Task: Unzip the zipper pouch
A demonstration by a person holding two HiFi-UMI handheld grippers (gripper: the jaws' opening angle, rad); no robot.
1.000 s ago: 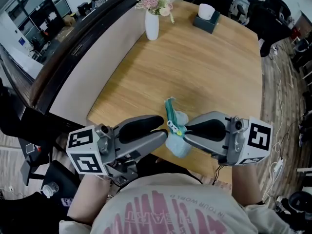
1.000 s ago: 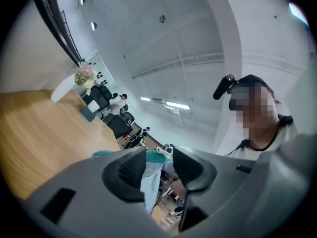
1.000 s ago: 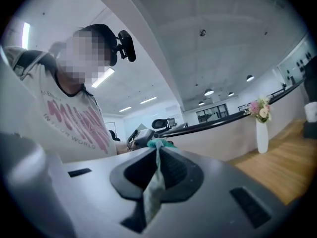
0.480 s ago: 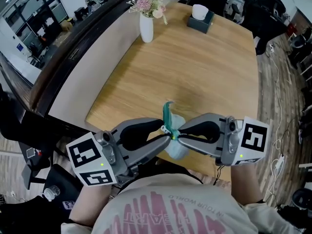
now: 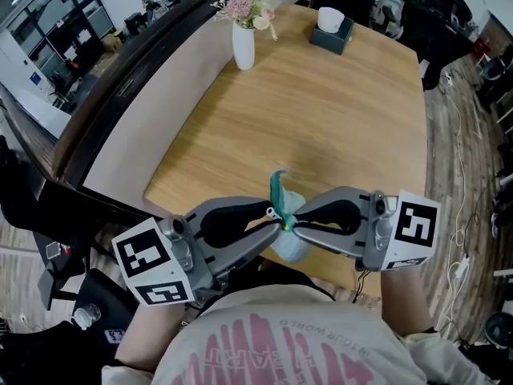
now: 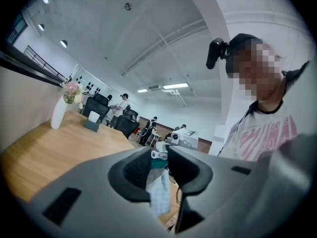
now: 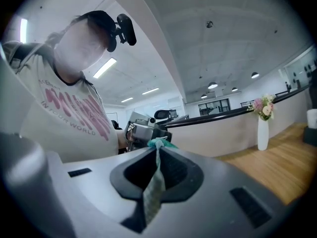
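Both held level, tips meeting near table (image 5: 321, 119) edge. Right gripper (image 5: 290, 224) clamped on pouch (image 5: 290, 247). Left gripper (image 5: 272, 215) jaws just closing around pull (image 6: 158, 154), not pinching yet.

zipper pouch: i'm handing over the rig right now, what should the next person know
Left gripper: open. Its jaws have just been closing, with the zipper pull between them, not yet clamped.
Right gripper: shut on the zipper pouch at its edge, holding it in the air over the table near its front edge.
Done: pouch held up, pull lined up.
Left: clamp the pull and draw it along the teal zip; no opening shows yet.
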